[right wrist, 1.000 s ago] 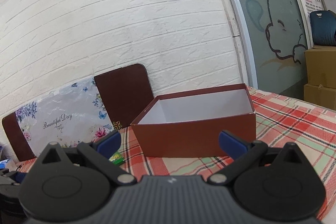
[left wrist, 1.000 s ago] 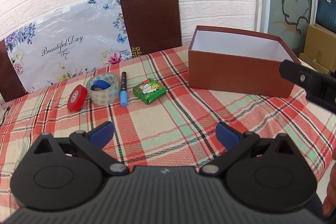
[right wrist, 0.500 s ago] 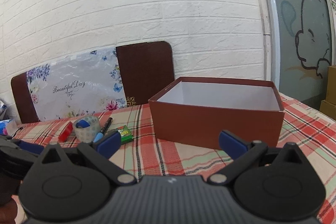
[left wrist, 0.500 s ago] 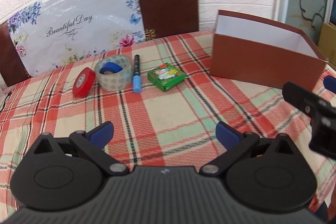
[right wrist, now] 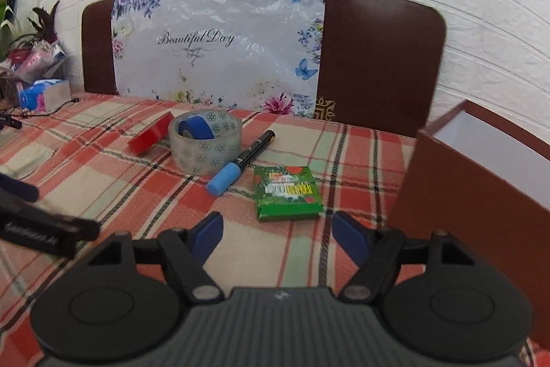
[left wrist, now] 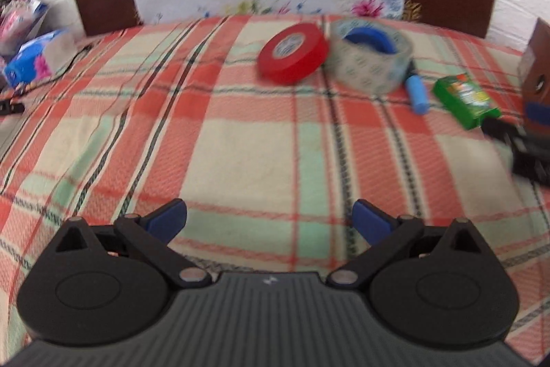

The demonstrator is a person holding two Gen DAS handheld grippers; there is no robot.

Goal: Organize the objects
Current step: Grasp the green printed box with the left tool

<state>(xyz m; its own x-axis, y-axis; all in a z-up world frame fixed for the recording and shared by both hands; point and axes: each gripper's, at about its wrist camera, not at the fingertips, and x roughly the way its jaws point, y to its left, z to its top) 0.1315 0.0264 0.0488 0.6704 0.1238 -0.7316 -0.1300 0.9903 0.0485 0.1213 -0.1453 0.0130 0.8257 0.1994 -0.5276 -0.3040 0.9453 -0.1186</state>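
Your left gripper (left wrist: 270, 221) hung over the checked cloth (left wrist: 247, 140) with its jaws spread wide and nothing between them. Your right gripper (right wrist: 276, 234) was closing its jaws, still apart and empty, just short of the green packet (right wrist: 287, 193). The pen (right wrist: 242, 162) lay beside that packet, its blue cap toward you, touching the clear tape (right wrist: 205, 142). A blue roll (right wrist: 196, 129) sat inside the clear tape, and the red tape (right wrist: 151, 137) leaned against its far side. The box (right wrist: 488, 195) stood open on the right, near the packet.
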